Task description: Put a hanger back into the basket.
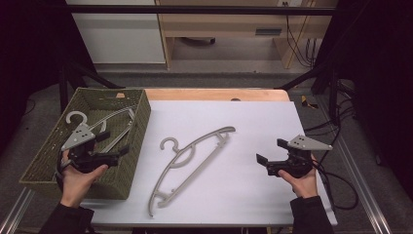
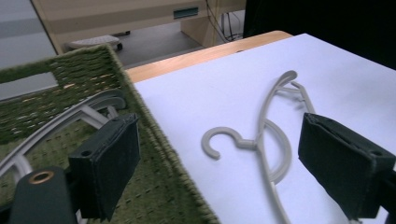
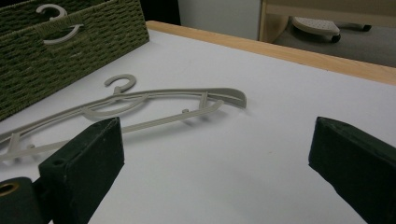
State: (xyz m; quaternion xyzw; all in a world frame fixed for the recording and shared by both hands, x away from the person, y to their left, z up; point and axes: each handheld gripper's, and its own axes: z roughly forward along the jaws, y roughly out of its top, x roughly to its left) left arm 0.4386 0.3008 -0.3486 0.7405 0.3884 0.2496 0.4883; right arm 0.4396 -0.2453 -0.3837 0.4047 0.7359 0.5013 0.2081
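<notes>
A grey plastic clothes hanger [image 1: 190,163] lies flat on the white sheet covering the table [image 1: 253,190], set on a slant with its hook [image 1: 169,144] turned toward the woven green basket [image 1: 124,168] at the table's left edge. Inside the basket rests a second hanger [image 1: 113,122] of the same pale grey (its hook pokes up near the far left corner). The left tool [image 1: 114,146] hovers over the basket's near right part, held in the person's left hand [image 1: 78,178]; in the left gripper view its jaws stand wide apart, one over the basket's weave and the other over the white sheet, with the flat hanger between them farther off. The right tool [image 1: 272,152] is held in the right hand [image 1: 303,184] above the sheet's right side, well apart from the hanger, its jaws likewise spread wide and gripping nothing. A strip of bare wood shows along the table's far edge.
</notes>
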